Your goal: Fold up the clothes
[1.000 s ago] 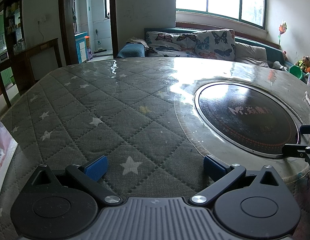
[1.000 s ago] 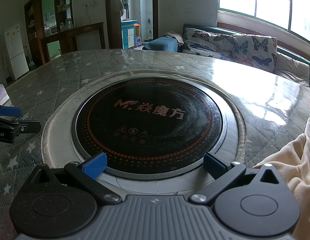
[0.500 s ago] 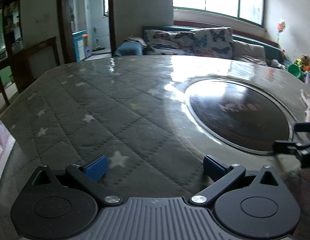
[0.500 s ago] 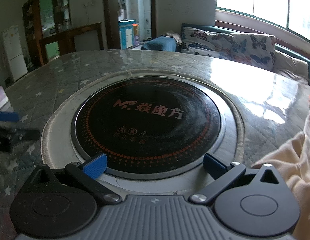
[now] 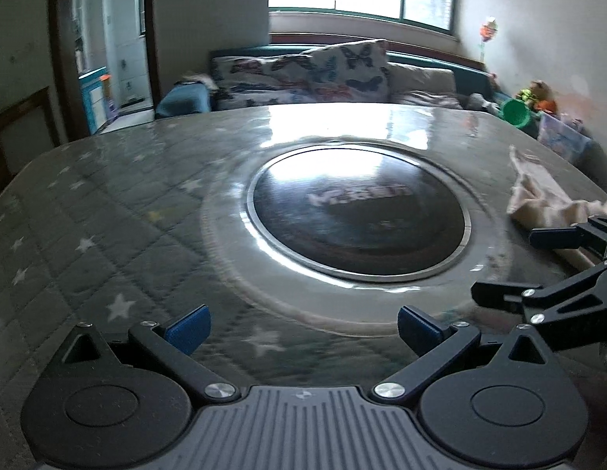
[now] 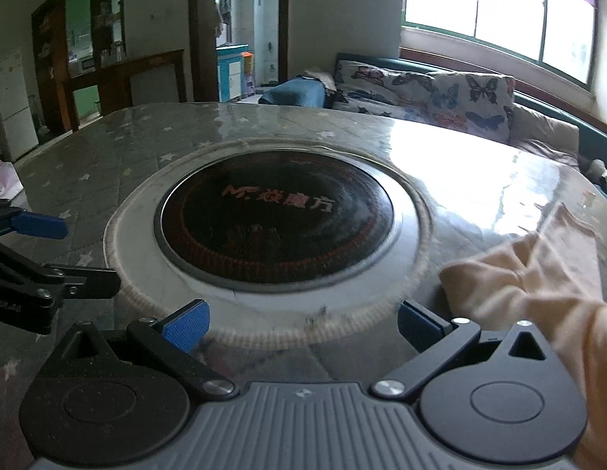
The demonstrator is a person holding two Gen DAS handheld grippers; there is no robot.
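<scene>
A: Start at the left. What is the left gripper (image 5: 301, 323) doing?

B: Its jaws stand wide apart with nothing between them, low over the quilted table cover (image 5: 107, 235), near the rim of the round black hob (image 5: 358, 219) set into the table.

A: And the right gripper (image 6: 301, 323)?

B: Also spread wide and empty, at the near edge of the hob. Just to its right lies the garment (image 6: 538, 274), a pale peach cloth, crumpled on the glossy table top, touching the gripper's right side in that view.

A: So nothing is gripped yet. How should the pick-up go?

B: I judge the step to be reaching for the cloth. The right tongs should turn toward it and take one free edge or corner, not a bunched lump, pinching a single layer. The left should cross over the hob and catch a second corner well apart from the first.

A: Then?

B: Draw it toward the open quilted side, spread it flat, and only then fold. Soft knit will sag, so lift both corners evenly.
</scene>
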